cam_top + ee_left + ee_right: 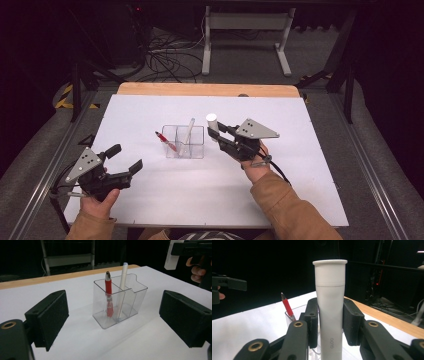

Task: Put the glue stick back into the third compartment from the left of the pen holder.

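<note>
Up close, my right gripper (330, 322) pinches an upright white tube (330, 305) marked "GLOO", lettering the high view cannot resolve. That tube hangs just right of the clear holder (185, 142), which holds a red pen (108, 293) and a white pen (122, 287). My left gripper (112, 322) is spread wide, with bare table (165, 195) around it.

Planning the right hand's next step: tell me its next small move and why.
Probably carry the glue stick, upright in the right gripper, leftward over the clear holder and lower it into a free compartment: the red pen and white pen already stand there, and the stick hangs just beside it.
</note>
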A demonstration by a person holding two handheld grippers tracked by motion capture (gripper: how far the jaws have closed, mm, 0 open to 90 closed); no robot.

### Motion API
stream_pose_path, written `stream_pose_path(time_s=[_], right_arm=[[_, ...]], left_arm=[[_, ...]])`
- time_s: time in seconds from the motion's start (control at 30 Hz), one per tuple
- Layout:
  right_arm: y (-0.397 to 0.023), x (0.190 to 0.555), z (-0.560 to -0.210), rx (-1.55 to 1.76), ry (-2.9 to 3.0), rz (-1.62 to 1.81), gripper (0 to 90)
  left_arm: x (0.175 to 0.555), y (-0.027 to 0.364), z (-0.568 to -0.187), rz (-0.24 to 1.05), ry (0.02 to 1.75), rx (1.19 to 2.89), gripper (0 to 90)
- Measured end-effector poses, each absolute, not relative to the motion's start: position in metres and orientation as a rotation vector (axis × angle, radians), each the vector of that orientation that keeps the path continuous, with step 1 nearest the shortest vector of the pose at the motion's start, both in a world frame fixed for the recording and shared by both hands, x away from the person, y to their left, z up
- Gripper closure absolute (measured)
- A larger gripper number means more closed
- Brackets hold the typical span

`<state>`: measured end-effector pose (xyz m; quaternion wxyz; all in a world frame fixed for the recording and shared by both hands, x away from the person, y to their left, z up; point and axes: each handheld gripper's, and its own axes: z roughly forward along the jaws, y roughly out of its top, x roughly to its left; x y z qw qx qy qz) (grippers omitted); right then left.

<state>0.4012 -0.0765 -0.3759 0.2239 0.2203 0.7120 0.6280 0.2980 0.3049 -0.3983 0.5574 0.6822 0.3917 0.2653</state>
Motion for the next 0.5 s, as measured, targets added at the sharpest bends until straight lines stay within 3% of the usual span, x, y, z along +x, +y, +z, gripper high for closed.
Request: stream_pose_path(time_s=[0.5], right_arm=[[-0.051, 0.418, -0.395, 0.591, 2.001, 1.746, 69.2]], left_arm=[[0.299, 0.304, -0.399, 0.623, 0.922, 1.612, 9.6]])
